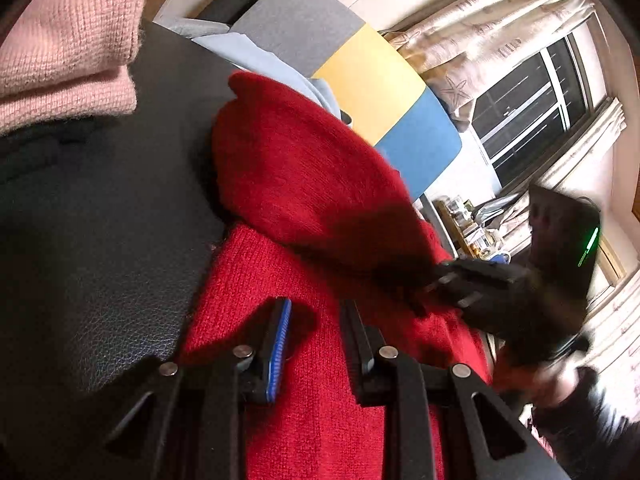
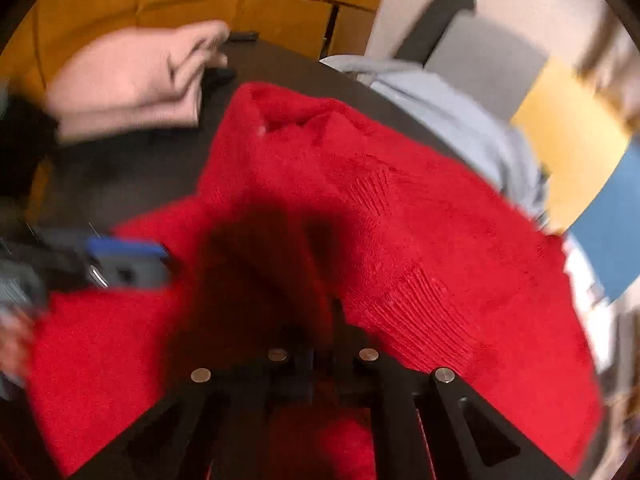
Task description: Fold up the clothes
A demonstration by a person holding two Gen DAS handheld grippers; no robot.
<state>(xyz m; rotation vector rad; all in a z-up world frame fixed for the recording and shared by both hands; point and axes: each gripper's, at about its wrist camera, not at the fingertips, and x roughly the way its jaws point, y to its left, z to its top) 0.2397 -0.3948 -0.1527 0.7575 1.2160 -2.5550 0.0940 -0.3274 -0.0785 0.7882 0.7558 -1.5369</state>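
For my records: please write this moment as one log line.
garment: red sweater on black table | left fingers: apart over sweater | folded pink sweater: aside

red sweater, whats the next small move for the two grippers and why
Probably carry the right gripper, shut on a bunched fold of the red sweater, across toward the middle while the left gripper stays over the near edge. The sweater lies spread and rumpled on the black table, not folded like the pink sweater.

One red knitted garment lies on one dark tabletop, alongside one folded pink knit, one pale blue garment, and two grippers, though blur may hide more.
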